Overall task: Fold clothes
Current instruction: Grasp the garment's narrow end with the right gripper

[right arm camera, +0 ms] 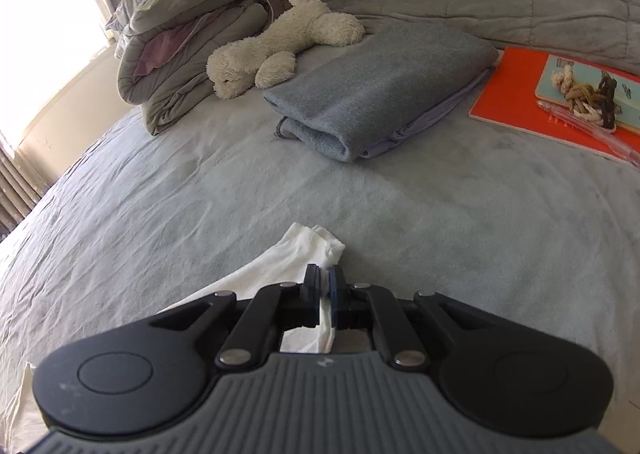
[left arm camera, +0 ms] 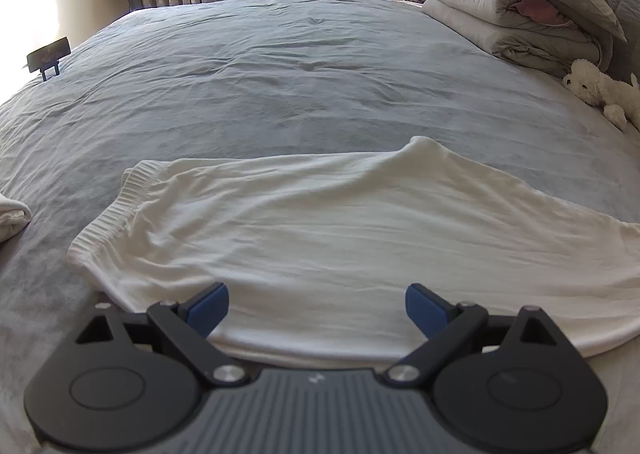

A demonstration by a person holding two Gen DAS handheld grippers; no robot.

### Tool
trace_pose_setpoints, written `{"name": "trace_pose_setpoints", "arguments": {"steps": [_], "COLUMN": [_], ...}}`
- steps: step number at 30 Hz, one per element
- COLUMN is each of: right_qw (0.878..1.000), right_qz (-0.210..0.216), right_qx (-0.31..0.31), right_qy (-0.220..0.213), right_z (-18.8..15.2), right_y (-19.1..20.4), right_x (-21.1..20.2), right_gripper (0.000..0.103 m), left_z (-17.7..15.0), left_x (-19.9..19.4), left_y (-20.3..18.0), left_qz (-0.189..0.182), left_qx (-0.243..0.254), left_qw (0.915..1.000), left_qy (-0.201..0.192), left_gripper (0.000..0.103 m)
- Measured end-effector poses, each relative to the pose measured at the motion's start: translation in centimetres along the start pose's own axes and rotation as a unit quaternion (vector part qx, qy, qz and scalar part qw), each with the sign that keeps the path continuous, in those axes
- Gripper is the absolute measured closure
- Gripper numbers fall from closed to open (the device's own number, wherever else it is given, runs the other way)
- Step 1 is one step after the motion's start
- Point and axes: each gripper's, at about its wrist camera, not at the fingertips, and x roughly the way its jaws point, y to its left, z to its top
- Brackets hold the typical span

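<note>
the white garment (left arm camera: 340, 238) lies flat on the bed (left arm camera: 280, 74), its corner pinched by the right gripper (right arm camera: 327, 286), the left gripper (left arm camera: 316, 304) spread above its near edge, a folded towel (right arm camera: 384, 86) and plush toy (right arm camera: 280, 42) well beyond.

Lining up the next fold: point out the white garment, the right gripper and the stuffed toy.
white garment (left arm camera: 340, 222), left wrist view, middle of the cloth.
right gripper (right arm camera: 326, 280), right wrist view, between its fingertips.
stuffed toy (right arm camera: 280, 42), right wrist view, its body.
</note>
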Motion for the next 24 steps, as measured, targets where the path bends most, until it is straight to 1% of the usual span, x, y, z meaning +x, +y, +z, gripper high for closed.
{"name": "trace_pose_setpoints", "arguments": {"steps": [2, 4, 6, 10, 12, 14, 17, 20, 24], "right_qw": [0.999, 0.996, 0.991, 0.971, 0.960, 0.946, 0.925, 0.911, 0.912], "right_qz": [0.020, 0.044, 0.073, 0.126, 0.139, 0.147, 0.145, 0.147, 0.150], "right_qx": [-0.034, -0.067, -0.108, -0.201, -0.243, -0.288, -0.352, -0.386, -0.382], "right_qy": [-0.018, -0.025, -0.029, -0.021, -0.014, -0.005, 0.004, 0.005, 0.009], "right_z": [-0.3, -1.0, -2.1, -5.2, -7.1, -9.0, -11.7, -13.0, -13.1], "right_y": [1.8, 3.8, 6.0, 10.5, 12.2, 13.8, 15.3, 15.8, 15.7], "right_x": [-1.0, -1.8, -2.5, -3.2, -3.1, -2.9, -2.5, -2.3, -2.4], "right_gripper": [0.096, 0.096, 0.096, 0.096, 0.096, 0.096, 0.096, 0.097, 0.096], "left_z": [0.0, 0.0, 0.0, 0.0, 0.0, 0.0, 0.1, 0.2, 0.3], "left_x": [0.0, 0.1, 0.1, -0.1, -0.2, -0.2, -0.4, -0.7, -1.0], "left_y": [0.0, 0.1, 0.2, 0.3, 0.4, 0.6, 0.7, 0.7, 0.3], "left_qz": [-0.001, -0.003, -0.005, -0.008, -0.013, -0.019, -0.034, -0.053, -0.084], "left_qx": [-0.002, -0.005, -0.009, -0.015, -0.021, -0.027, -0.037, -0.043, -0.046], "left_qw": [1.0000, 1.0000, 0.9999, 0.9999, 0.9997, 0.9995, 0.9987, 0.9976, 0.9952], "left_qy": [0.001, 0.003, 0.003, 0.000, -0.002, -0.002, -0.004, -0.010, -0.017], "left_gripper": [0.007, 0.007, 0.007, 0.007, 0.007, 0.007, 0.007, 0.007, 0.007]}}
